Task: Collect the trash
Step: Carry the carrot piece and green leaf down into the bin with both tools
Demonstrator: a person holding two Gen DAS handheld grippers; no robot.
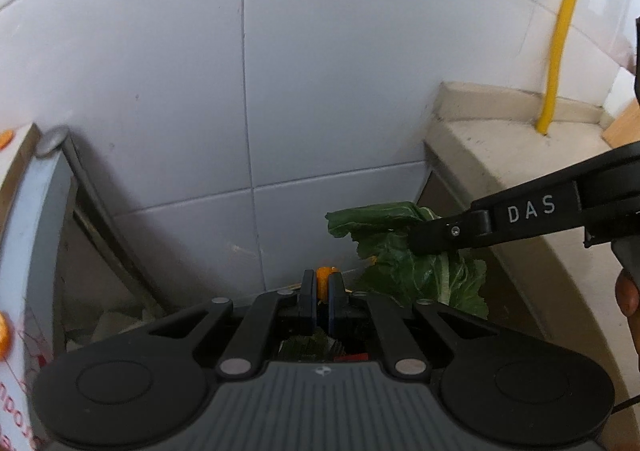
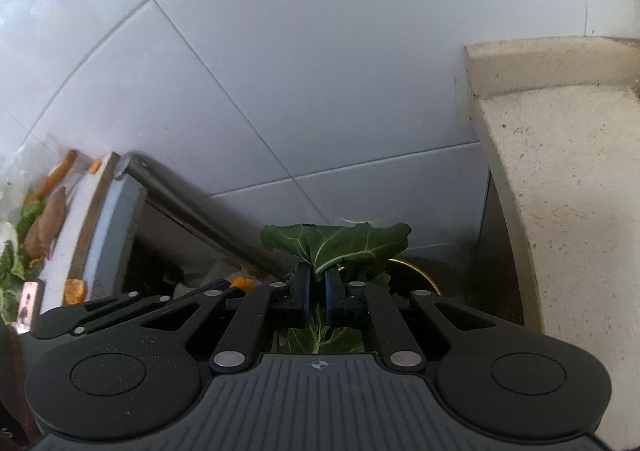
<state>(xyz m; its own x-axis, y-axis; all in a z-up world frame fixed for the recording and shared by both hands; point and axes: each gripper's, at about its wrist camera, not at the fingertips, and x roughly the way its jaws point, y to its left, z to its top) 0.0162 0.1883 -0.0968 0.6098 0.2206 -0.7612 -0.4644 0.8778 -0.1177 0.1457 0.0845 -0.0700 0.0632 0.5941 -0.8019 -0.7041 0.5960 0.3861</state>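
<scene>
In the left wrist view my left gripper (image 1: pixel 321 285) is shut on a small orange peel piece (image 1: pixel 323 276) that pokes up between the pads. My right gripper (image 1: pixel 416 241) reaches in from the right, shut on a large green leaf (image 1: pixel 404 271) that hangs below it. In the right wrist view the right gripper (image 2: pixel 317 285) pinches the stem of that leaf (image 2: pixel 344 241), whose blade fans out above the pads. The left gripper (image 2: pixel 236 285) lies just to its left with the orange piece (image 2: pixel 243 283). Both hang over a dark gap by the tiled wall; what lies beneath is mostly hidden.
A white tiled wall (image 1: pixel 320 71) stands close ahead. A stone counter (image 2: pixel 560 171) borders the gap on the right, with a yellow pipe (image 1: pixel 560 51) rising from it. On the left, a white board (image 2: pixel 76 219) holds a sweet potato (image 2: pixel 48 223), orange peels and greens.
</scene>
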